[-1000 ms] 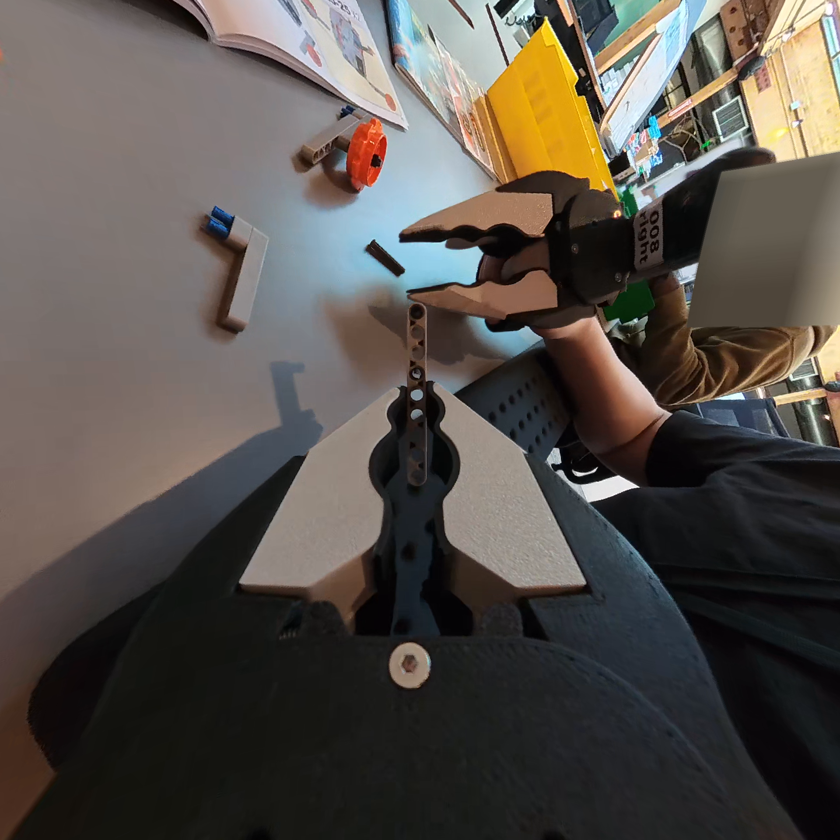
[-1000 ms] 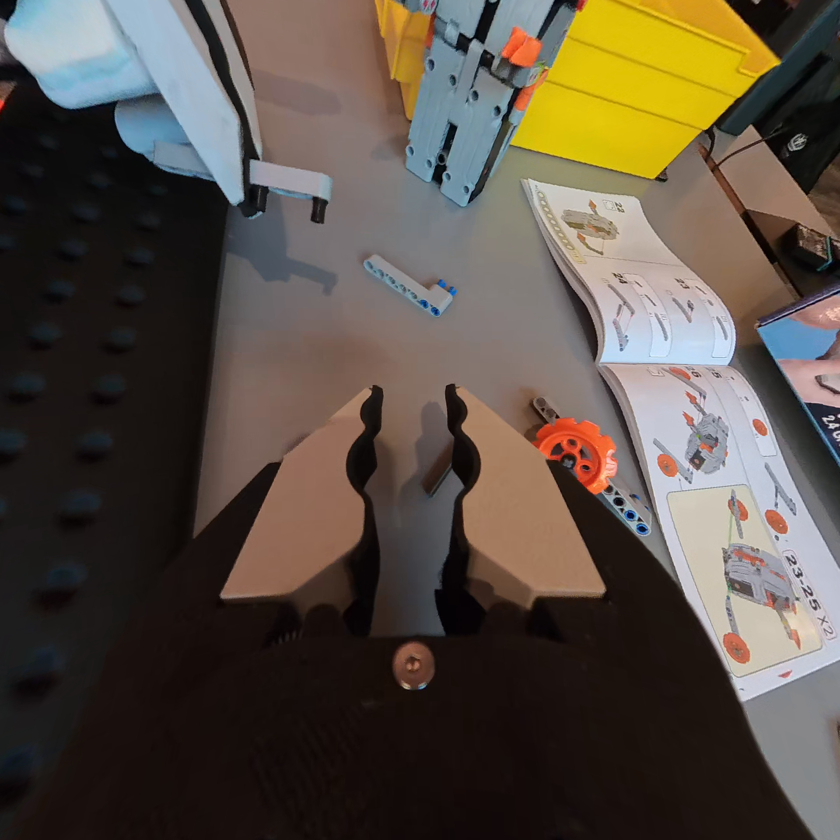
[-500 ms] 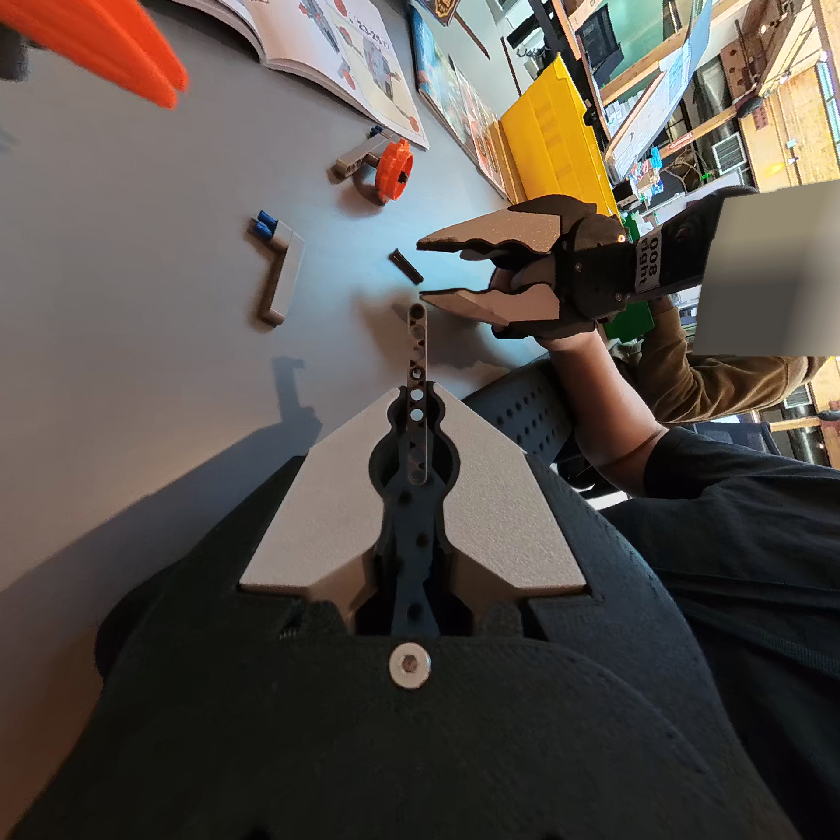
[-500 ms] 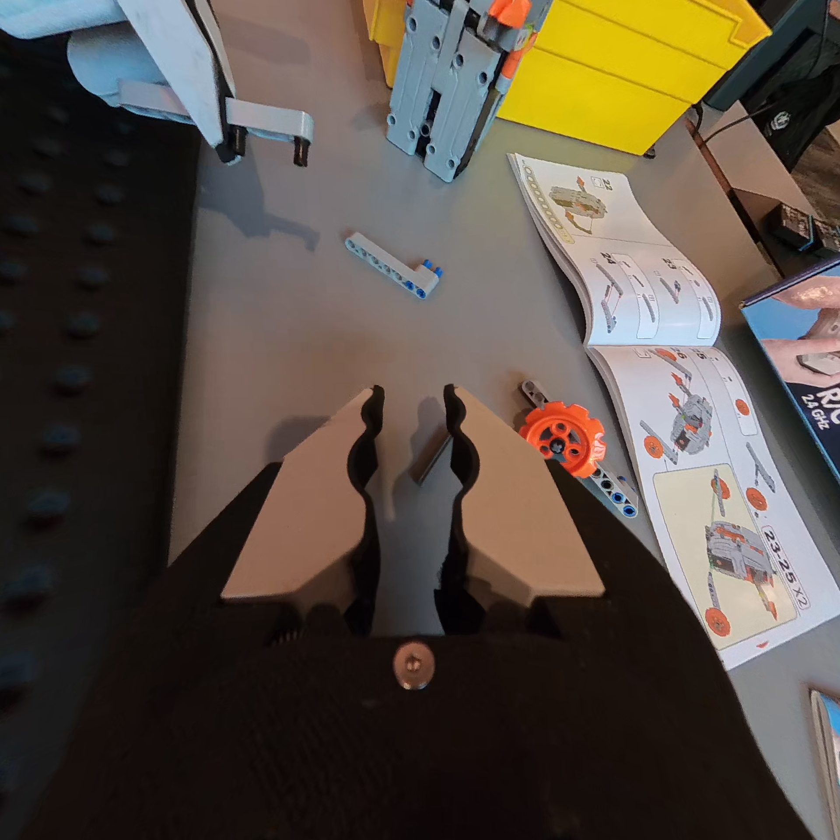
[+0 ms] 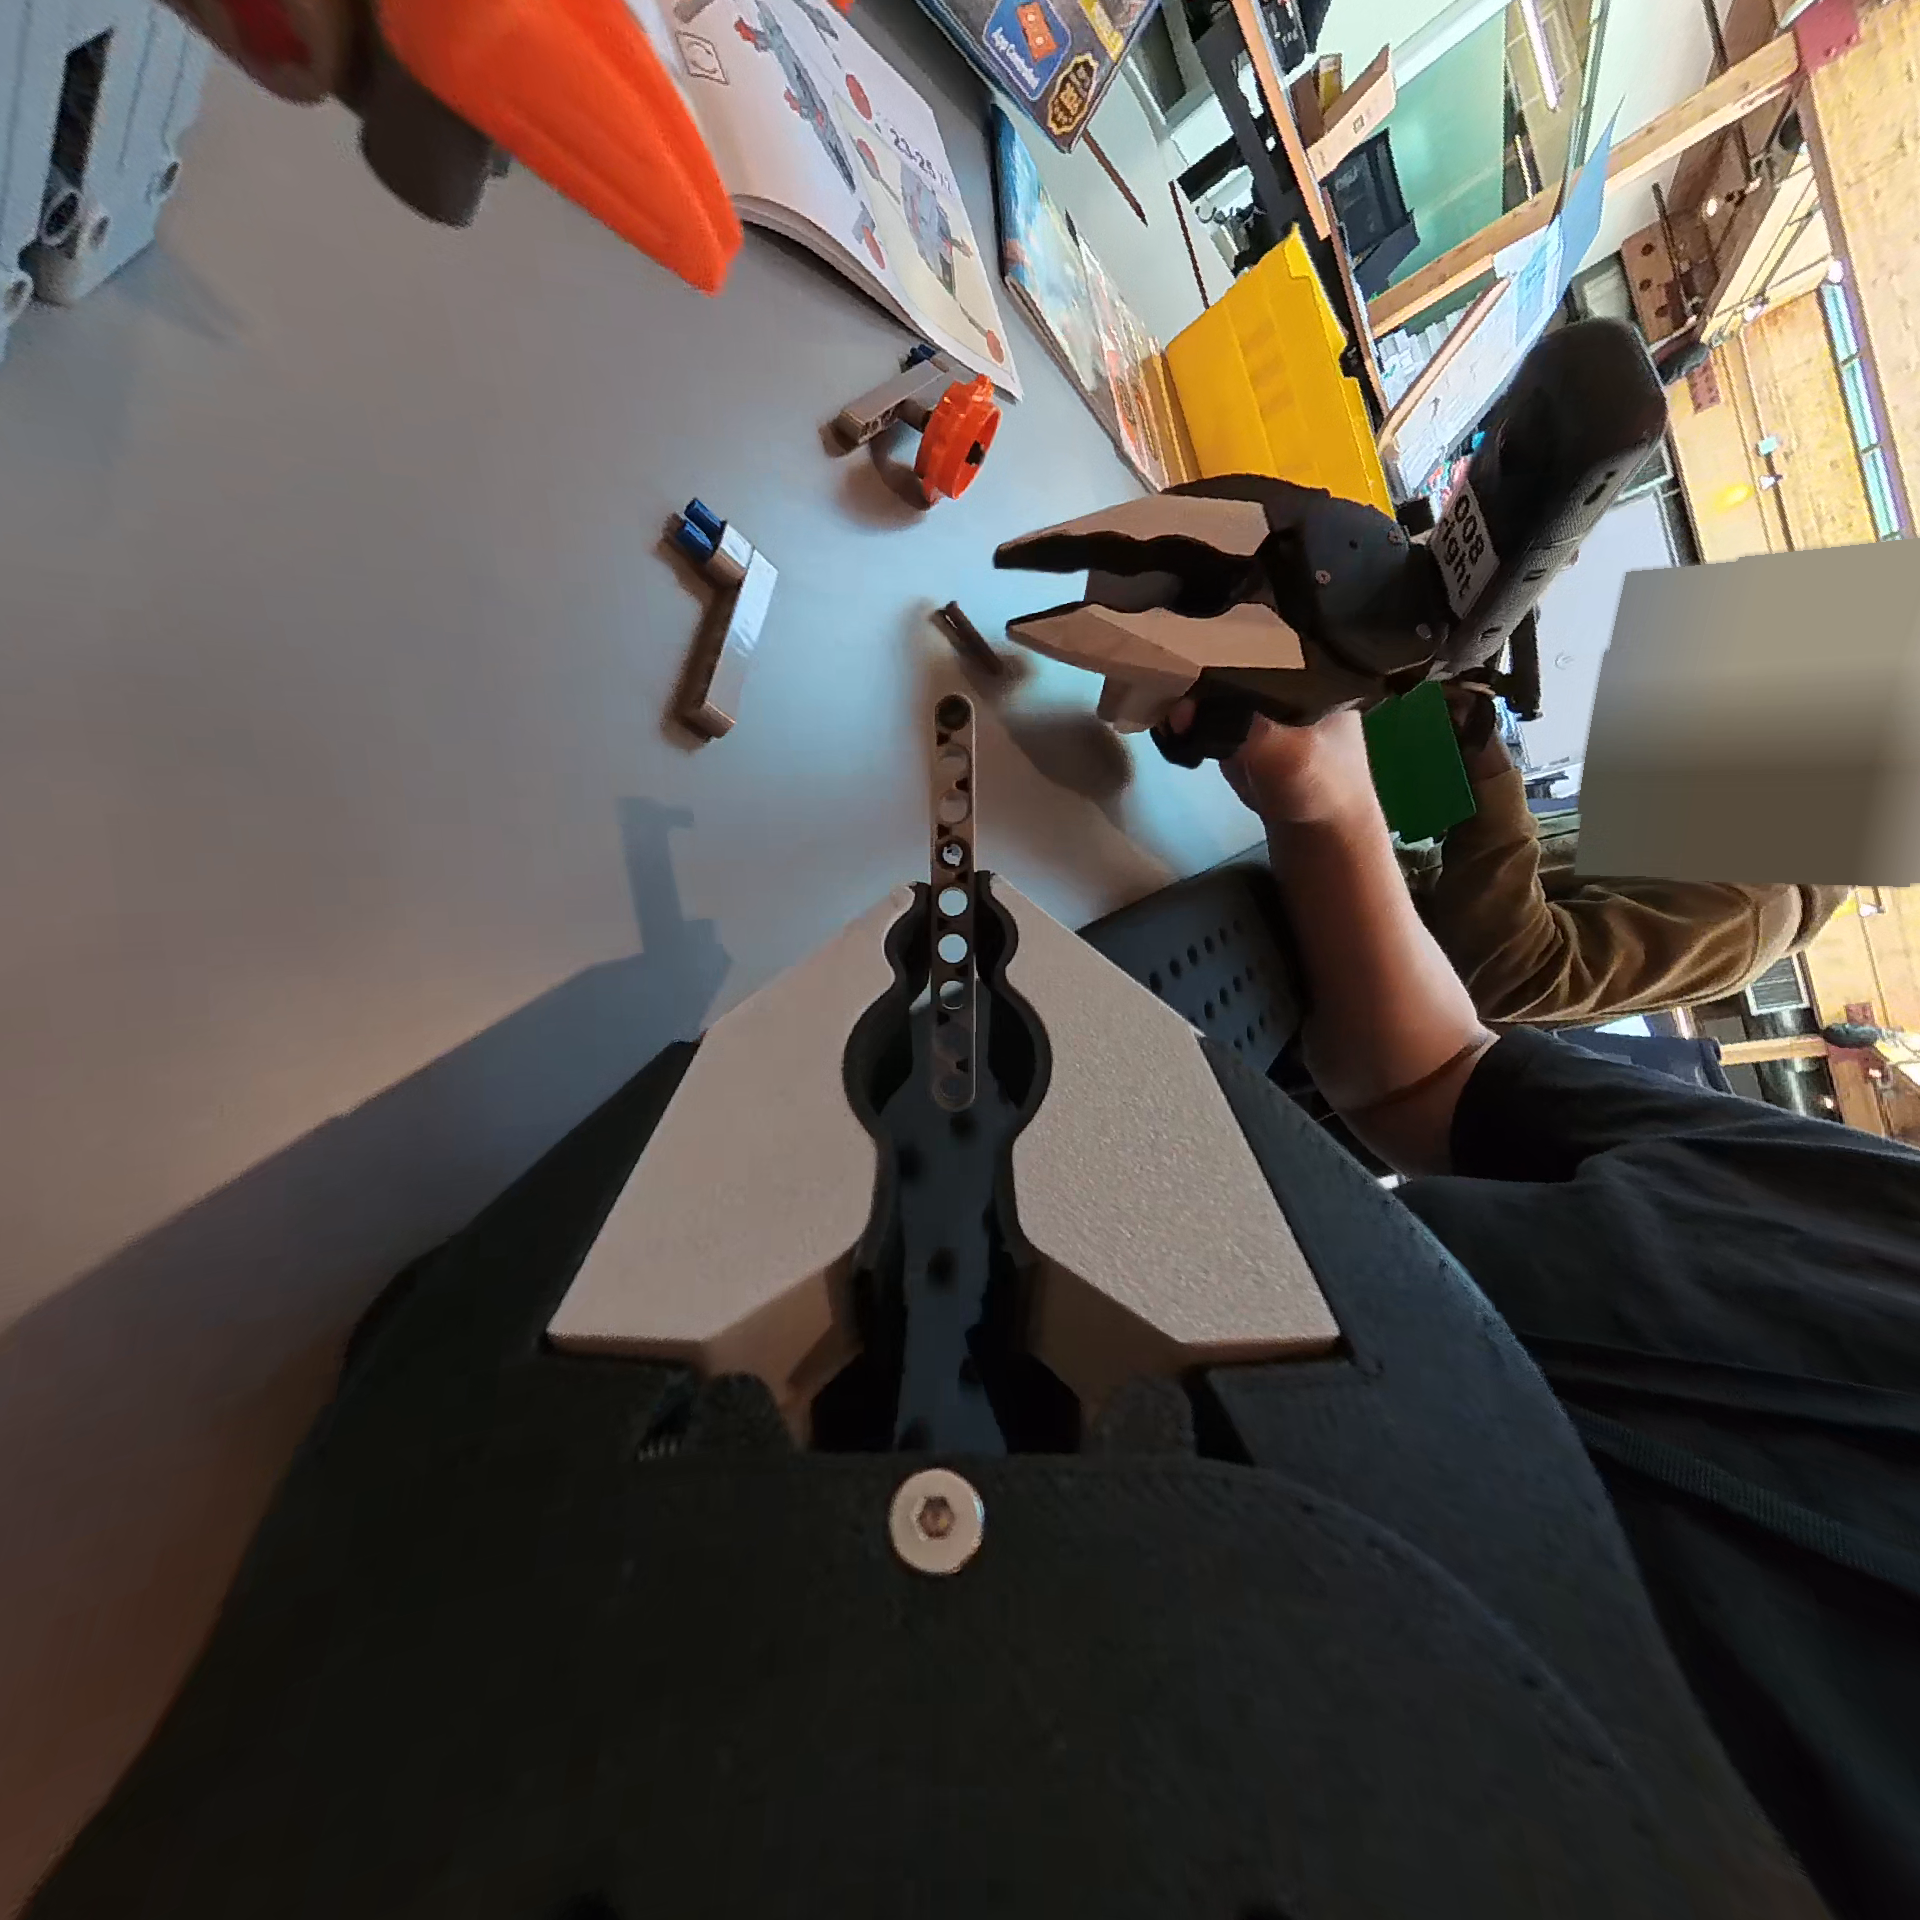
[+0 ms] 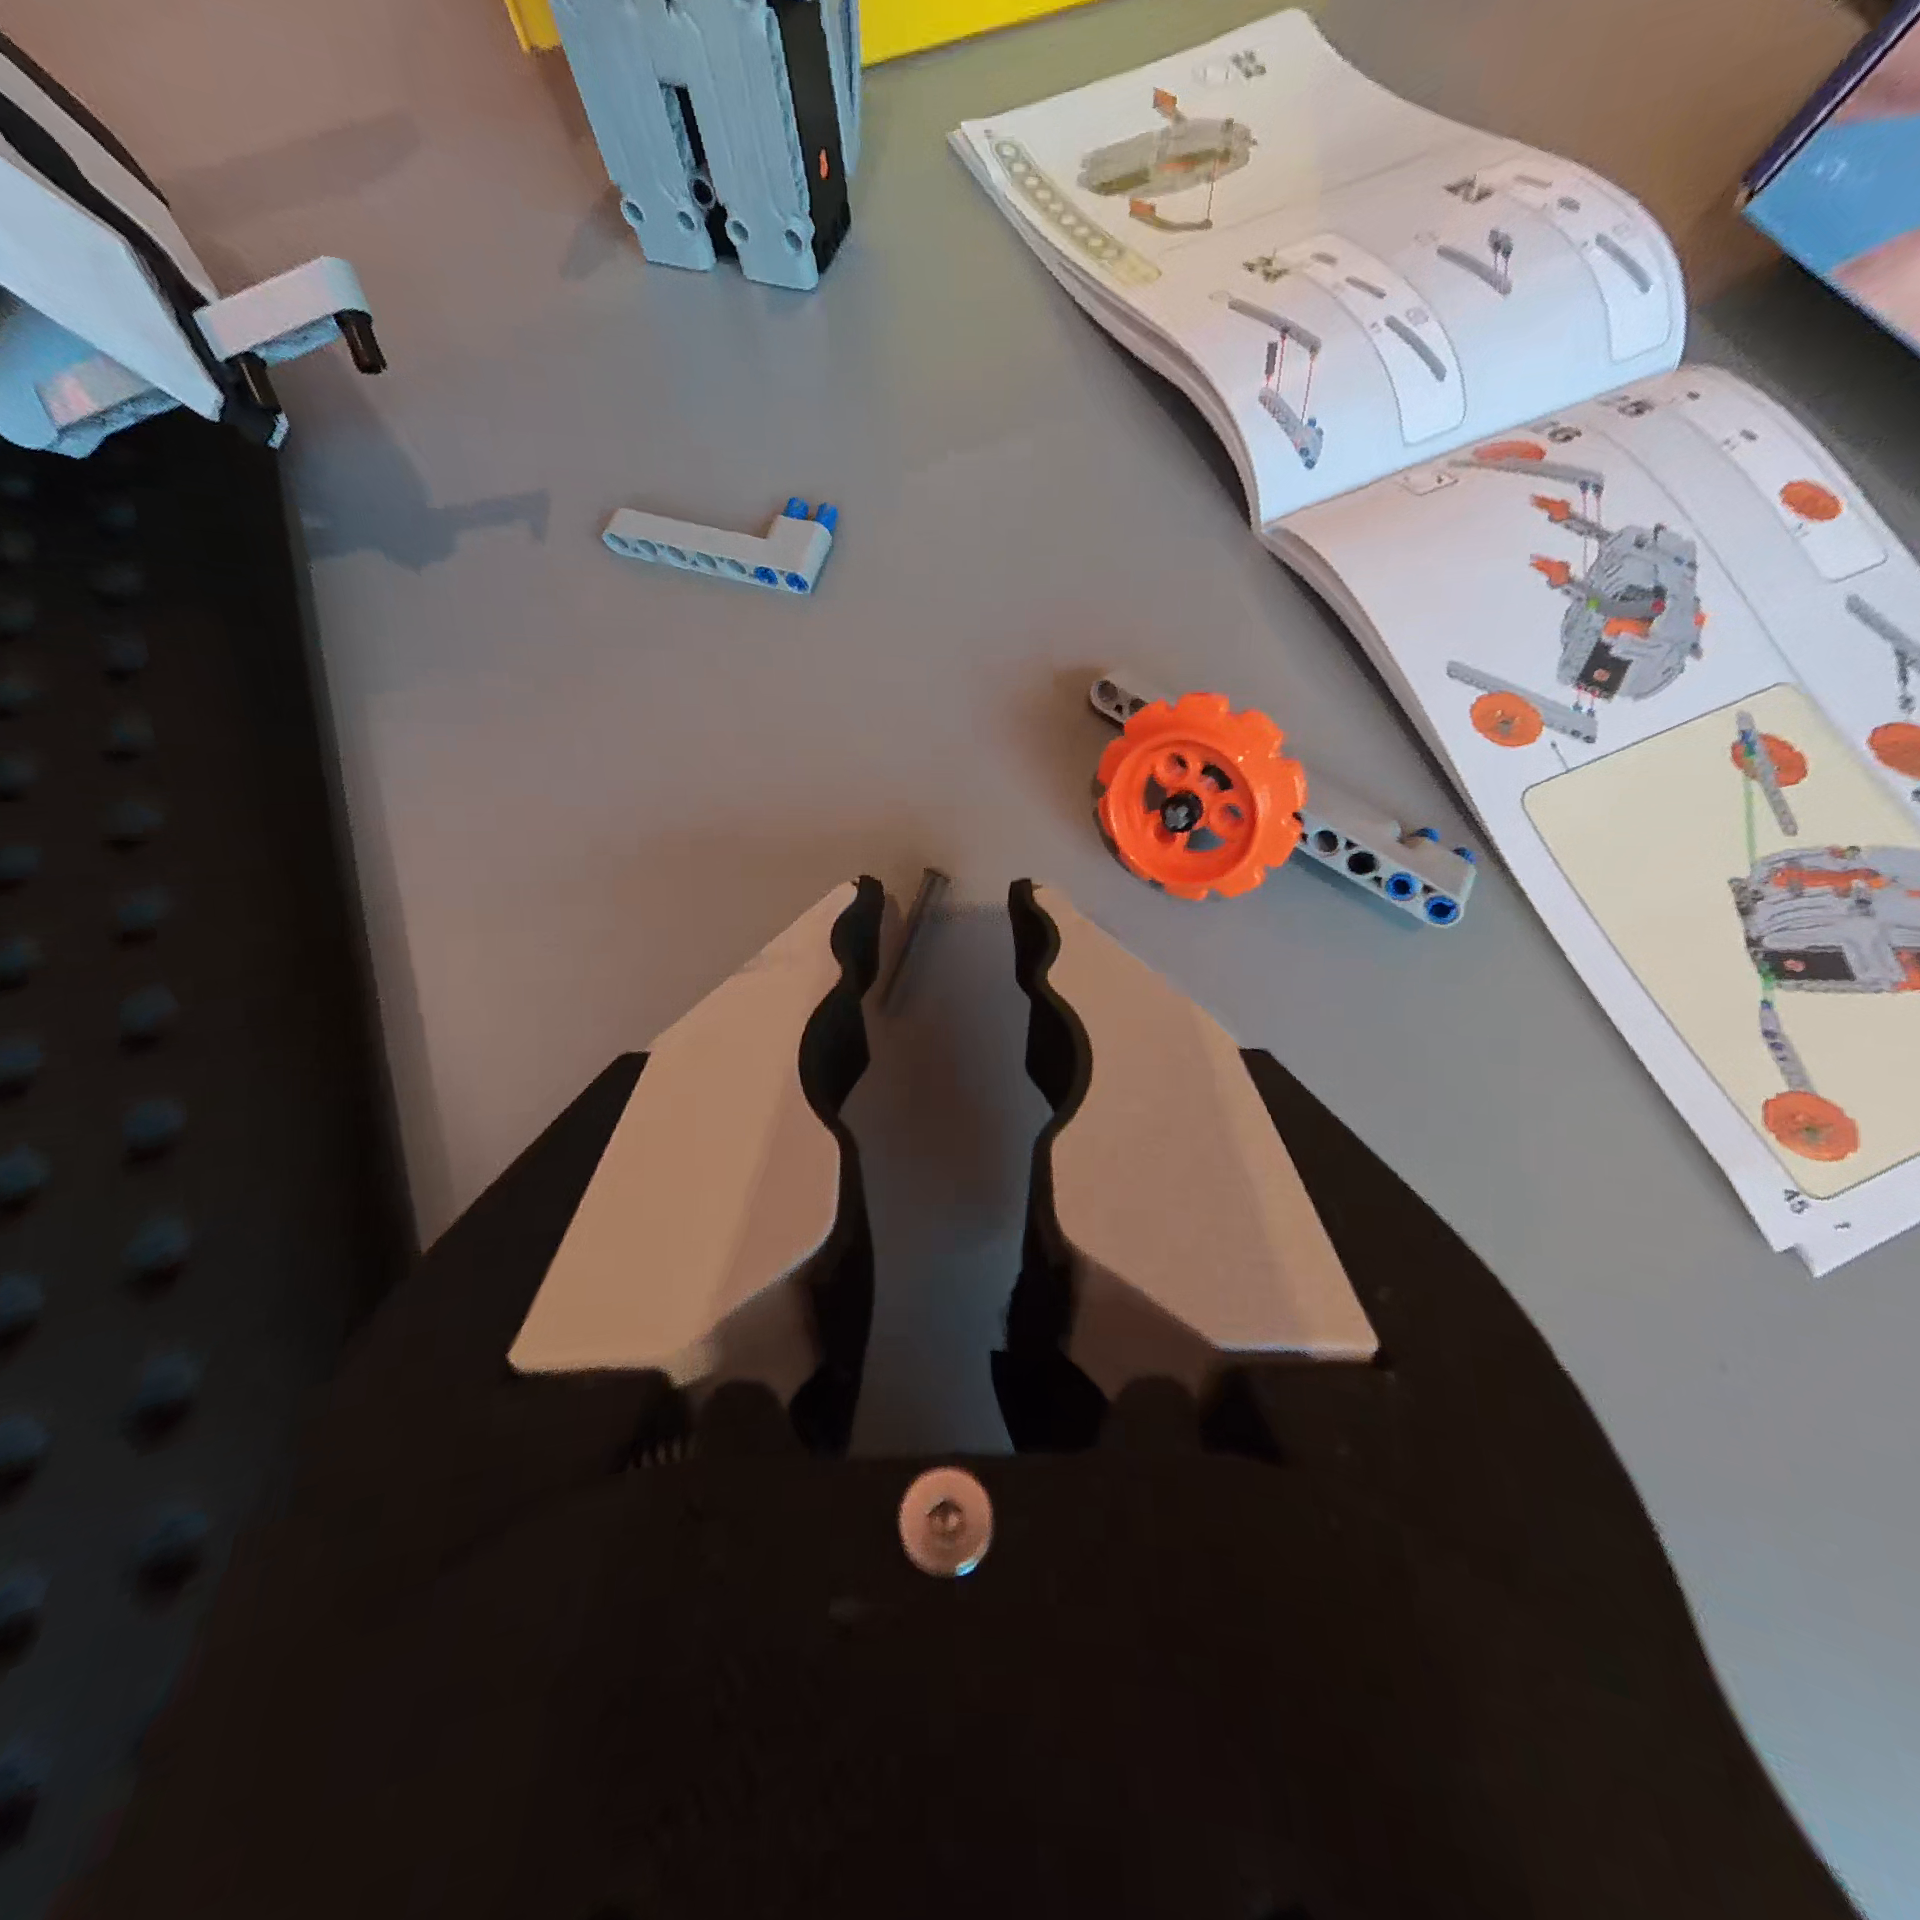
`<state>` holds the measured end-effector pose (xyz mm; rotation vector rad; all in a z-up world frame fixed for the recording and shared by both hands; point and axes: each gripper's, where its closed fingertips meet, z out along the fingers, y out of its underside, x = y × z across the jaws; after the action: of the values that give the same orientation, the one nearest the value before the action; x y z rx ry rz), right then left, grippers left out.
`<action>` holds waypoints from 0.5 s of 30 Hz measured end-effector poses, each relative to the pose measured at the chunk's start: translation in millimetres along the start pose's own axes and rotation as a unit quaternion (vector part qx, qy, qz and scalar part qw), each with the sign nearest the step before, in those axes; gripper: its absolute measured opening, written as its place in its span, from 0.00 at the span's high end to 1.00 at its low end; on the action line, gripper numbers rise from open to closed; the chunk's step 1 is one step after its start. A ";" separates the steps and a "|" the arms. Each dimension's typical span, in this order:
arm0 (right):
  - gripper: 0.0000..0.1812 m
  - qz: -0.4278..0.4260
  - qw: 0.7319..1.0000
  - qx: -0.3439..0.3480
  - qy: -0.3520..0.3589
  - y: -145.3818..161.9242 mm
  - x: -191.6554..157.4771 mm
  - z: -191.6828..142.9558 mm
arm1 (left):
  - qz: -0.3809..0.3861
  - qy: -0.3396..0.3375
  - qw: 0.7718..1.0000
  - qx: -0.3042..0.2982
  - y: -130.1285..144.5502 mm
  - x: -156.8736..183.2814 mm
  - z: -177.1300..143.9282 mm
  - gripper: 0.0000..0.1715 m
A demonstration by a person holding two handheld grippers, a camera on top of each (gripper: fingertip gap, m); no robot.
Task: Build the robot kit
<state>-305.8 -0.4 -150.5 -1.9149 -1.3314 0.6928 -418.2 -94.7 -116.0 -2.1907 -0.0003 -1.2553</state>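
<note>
Tongs first: your left gripper (image 5: pixel 951 894) is clamped on a grey perforated beam (image 5: pixel 954 831) that juts forward above the grey table (image 5: pixel 312 623). Your right gripper (image 6: pixel 943 894) stands parted, a dark axle pin (image 6: pixel 914 935) on the table between its tips (contact unclear). Orange gear wheel (image 6: pixel 1195 795) near; L-shaped beam (image 6: pixel 717 545) farther off; open instruction booklet (image 6: pixel 1455 416) beyond.

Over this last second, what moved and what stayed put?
The right gripper dropped closer to the table and shifted so the small dark axle pin now lies between its open fingers, nearer the left one. Nothing grasped or released. The left gripper stays shut on the grey holed beam; the orange wheel is unmoved.
</note>
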 end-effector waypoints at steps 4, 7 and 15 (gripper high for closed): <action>0.86 -0.010 0.999 -0.037 0.002 12.1 -3.3 7.9 | -0.019 0.002 1.000 0.011 -4.4 -4.6 0.4 0.97; 0.88 -0.020 0.999 -0.039 0.014 10.9 -3.5 9.4 | -0.032 0.018 0.999 0.019 -6.8 -2.2 2.1 0.97; 0.98 -0.063 0.997 -0.053 0.010 13.2 -8.6 7.3 | -0.031 0.038 0.999 0.000 -1.4 15.1 26.1 0.97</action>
<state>-306.5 -9.8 -165.1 -1.8950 -1.4890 0.5490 -389.8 -84.8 -113.1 -2.1560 -0.0366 -1.3724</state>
